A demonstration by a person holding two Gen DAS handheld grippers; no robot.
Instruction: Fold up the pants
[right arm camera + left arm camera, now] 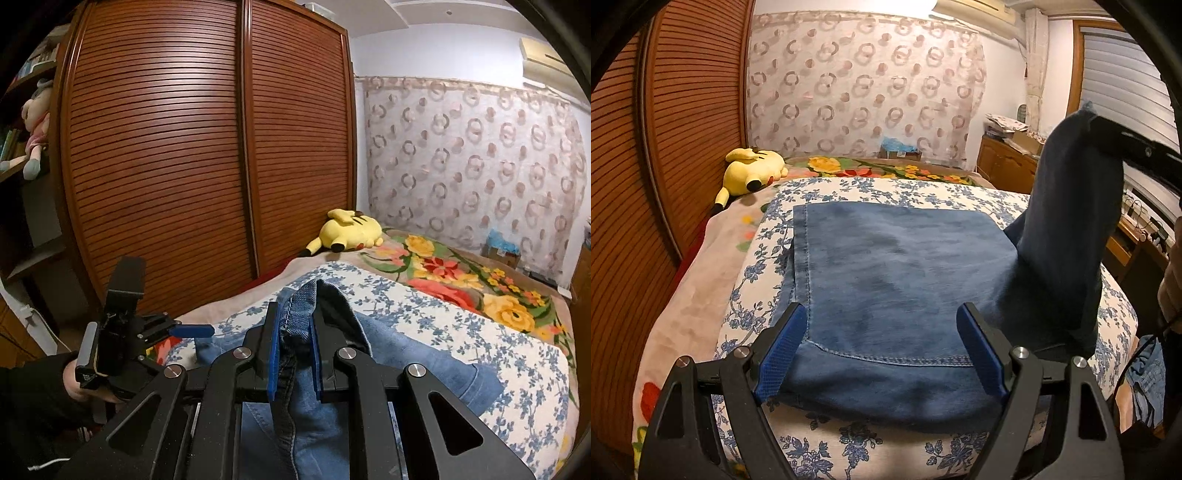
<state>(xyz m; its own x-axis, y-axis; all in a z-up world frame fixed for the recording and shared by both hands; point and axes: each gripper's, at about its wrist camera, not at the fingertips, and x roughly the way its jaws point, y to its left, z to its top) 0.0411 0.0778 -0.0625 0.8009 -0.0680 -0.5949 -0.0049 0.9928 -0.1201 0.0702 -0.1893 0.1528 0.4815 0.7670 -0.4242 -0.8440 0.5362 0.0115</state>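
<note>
Blue denim pants (pixel 897 266) lie partly folded on a blue-flowered white cushion (pixel 871 188). My left gripper (pixel 882 317) is open, its blue pads either side of the near hemmed edge, just above the cloth. My right gripper (pixel 295 321) is shut on a bunched edge of the pants (pixel 295 306) and holds it lifted. In the left wrist view that lifted part hangs as a tall dark blue fold (pixel 1071 206) at the right, with the right gripper (pixel 1089 118) at its top. The left gripper (pixel 192 330) shows in the right wrist view, low left.
A yellow plush toy (pixel 753 170) lies on the flowered blanket (pixel 886 170) by the brown slatted wardrobe (pixel 207 147). A patterned curtain (pixel 864 85) hangs behind the bed. Wooden furniture (pixel 1004 162) stands at the right. More denim (pixel 1148 384) lies low right off the bed.
</note>
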